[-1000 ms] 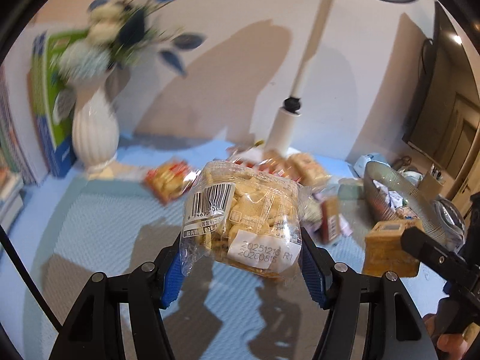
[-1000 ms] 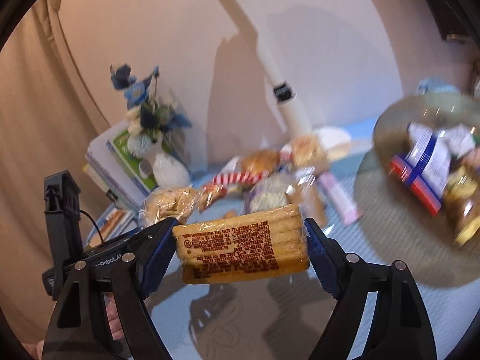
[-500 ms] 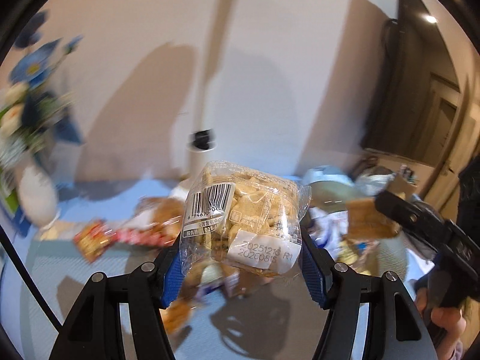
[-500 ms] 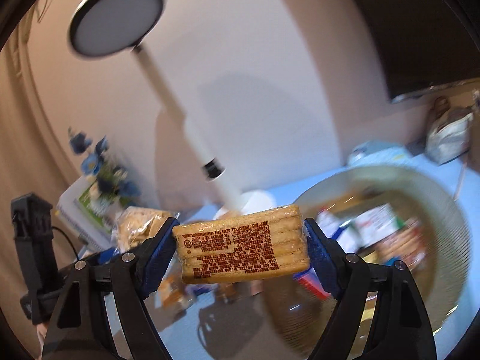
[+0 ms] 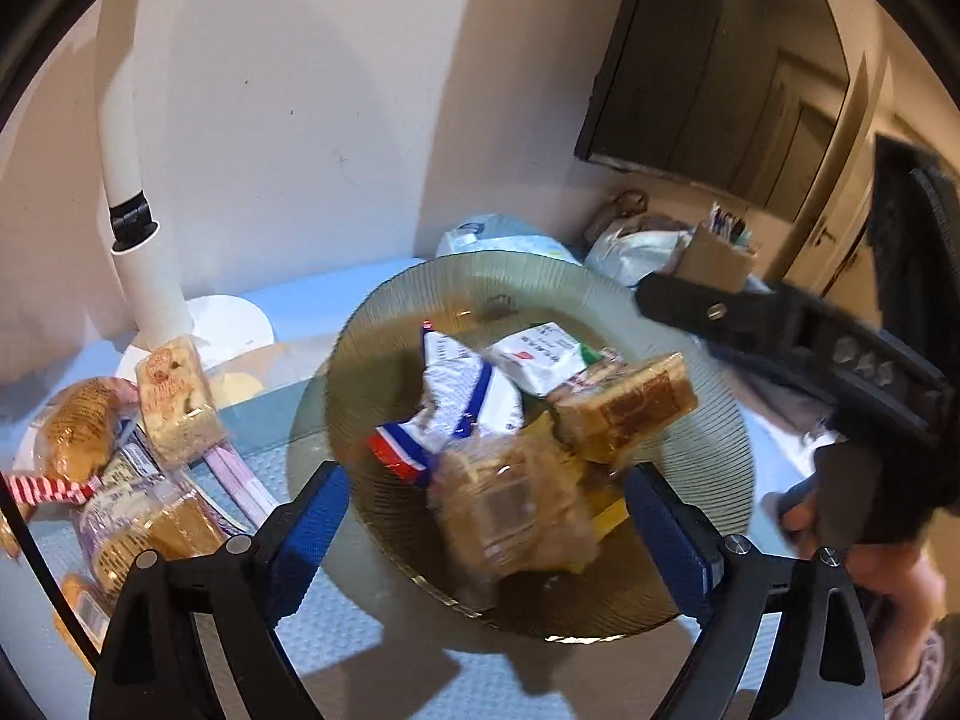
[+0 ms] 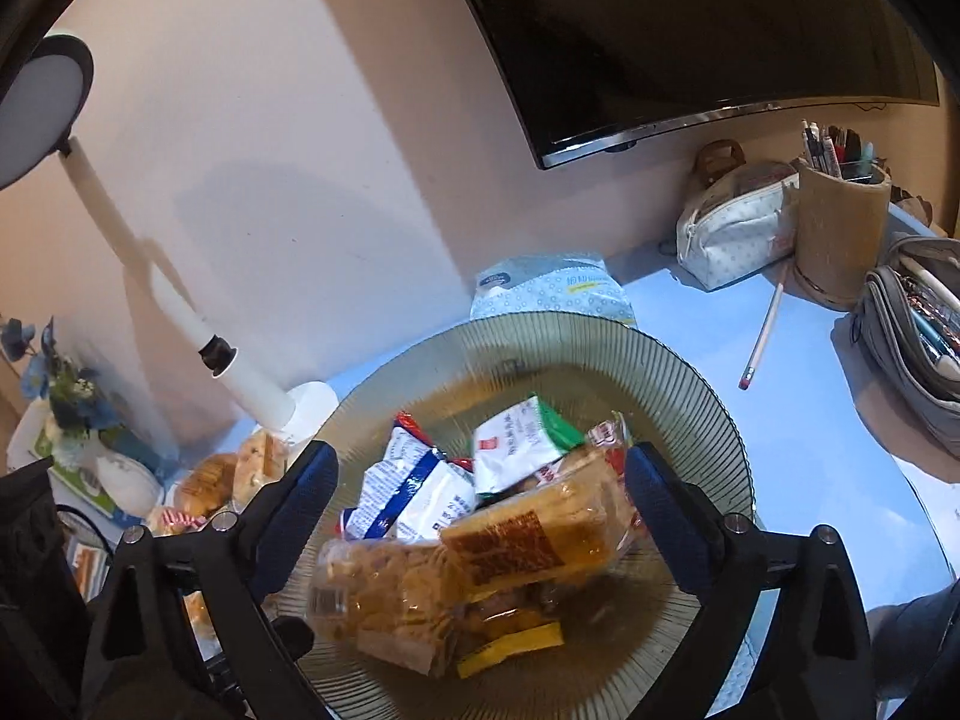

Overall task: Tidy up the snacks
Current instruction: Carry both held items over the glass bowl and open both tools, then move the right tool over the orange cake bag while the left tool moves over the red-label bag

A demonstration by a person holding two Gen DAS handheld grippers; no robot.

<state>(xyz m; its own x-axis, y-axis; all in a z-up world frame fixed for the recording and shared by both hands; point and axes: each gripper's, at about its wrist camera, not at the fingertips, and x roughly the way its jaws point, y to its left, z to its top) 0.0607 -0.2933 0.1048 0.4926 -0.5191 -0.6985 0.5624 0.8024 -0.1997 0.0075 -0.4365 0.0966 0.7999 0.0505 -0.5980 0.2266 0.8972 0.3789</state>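
Clear cracker bag [image 5: 516, 516] blurred, crumpled, in ribbed bowl [image 5: 708, 480].

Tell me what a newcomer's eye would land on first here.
The ribbed glass bowl at centre, heaped with snack packets, topped by a cracker bag and a wrapped biscuit block. Both grippers, left and right, hang open above it. More snacks lie to the bowl's left.

Warm, dimmish indoor light, apparently from above. Soft shadows lie on the far wall [image 6: 300, 150]. The snack packets [image 5: 516, 510] in the near bowl smear with motion blur (labels unreadable), and fisheye bending darkens every edge.
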